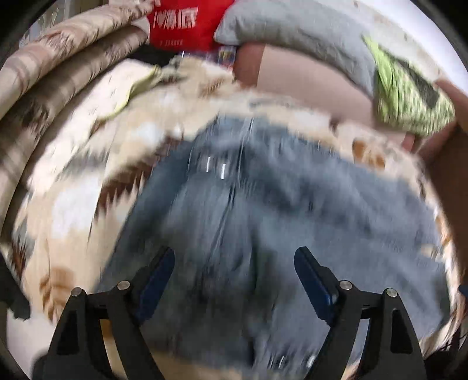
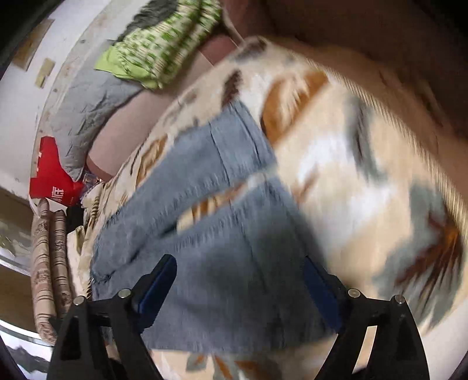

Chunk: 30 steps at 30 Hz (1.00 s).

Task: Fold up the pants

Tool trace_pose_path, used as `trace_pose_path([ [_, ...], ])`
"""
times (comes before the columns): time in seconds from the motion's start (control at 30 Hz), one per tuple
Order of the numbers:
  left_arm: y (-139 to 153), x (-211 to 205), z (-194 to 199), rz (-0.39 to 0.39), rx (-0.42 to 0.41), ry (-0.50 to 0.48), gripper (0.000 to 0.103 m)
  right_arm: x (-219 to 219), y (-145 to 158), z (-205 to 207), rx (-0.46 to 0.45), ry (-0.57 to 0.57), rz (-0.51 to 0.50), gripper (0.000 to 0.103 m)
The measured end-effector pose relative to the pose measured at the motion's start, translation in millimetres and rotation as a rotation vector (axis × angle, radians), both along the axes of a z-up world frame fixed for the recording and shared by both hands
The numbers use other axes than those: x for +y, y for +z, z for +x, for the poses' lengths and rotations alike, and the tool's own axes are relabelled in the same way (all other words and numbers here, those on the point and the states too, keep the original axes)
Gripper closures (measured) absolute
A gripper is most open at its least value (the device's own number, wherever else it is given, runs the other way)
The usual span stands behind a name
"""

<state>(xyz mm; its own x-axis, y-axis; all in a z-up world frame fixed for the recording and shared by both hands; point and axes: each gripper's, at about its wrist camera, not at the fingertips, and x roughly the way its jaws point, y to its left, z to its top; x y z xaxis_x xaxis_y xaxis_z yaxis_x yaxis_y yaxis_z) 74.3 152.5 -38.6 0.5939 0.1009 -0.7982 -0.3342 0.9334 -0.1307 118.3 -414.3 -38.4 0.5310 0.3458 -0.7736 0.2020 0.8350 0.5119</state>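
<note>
Both my left gripper (image 1: 234, 280) and right gripper (image 2: 239, 288) are spread wide, grabbing nothing, over faded blue denim pants (image 2: 222, 233) on a fuzzy patterned blanket (image 2: 336, 163); striped green cloth (image 2: 166, 43) at 11 o'clock.

Both wrists close above, blurred, seemingly sharing jeans (image 1: 234, 219)

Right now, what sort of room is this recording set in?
Probably a bedroom: blue jeans lie on a patterned blanket spread over a bed, with a grey pillow by the wall and a rolled quilt alongside.
</note>
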Motion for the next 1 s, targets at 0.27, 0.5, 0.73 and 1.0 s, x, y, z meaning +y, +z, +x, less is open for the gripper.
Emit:
trace_pose_path([
  [0.27,-38.2,52.5,100.8,-0.04,0.155,0.09,0.028,-22.3,-1.0,95.8,0.029,-0.055,-0.055,0.014],
  [0.5,-47.7,39.3,111.7,-0.029,0.174,0.058,0.046,6.0,-41.4,141.1,0.183,0.04,-0.187,0.052],
  [0.73,-40.2,40.5,109.5,-0.038,0.175,0.048,0.052,26.1,-9.0,128.4,0.102,0.105,-0.436,0.079],
  [1.0,-13.0,52.0,114.3,-0.037,0.093,0.018,0.04,11.0,-5.4,141.1,0.069,0.085,-0.36,0.021],
])
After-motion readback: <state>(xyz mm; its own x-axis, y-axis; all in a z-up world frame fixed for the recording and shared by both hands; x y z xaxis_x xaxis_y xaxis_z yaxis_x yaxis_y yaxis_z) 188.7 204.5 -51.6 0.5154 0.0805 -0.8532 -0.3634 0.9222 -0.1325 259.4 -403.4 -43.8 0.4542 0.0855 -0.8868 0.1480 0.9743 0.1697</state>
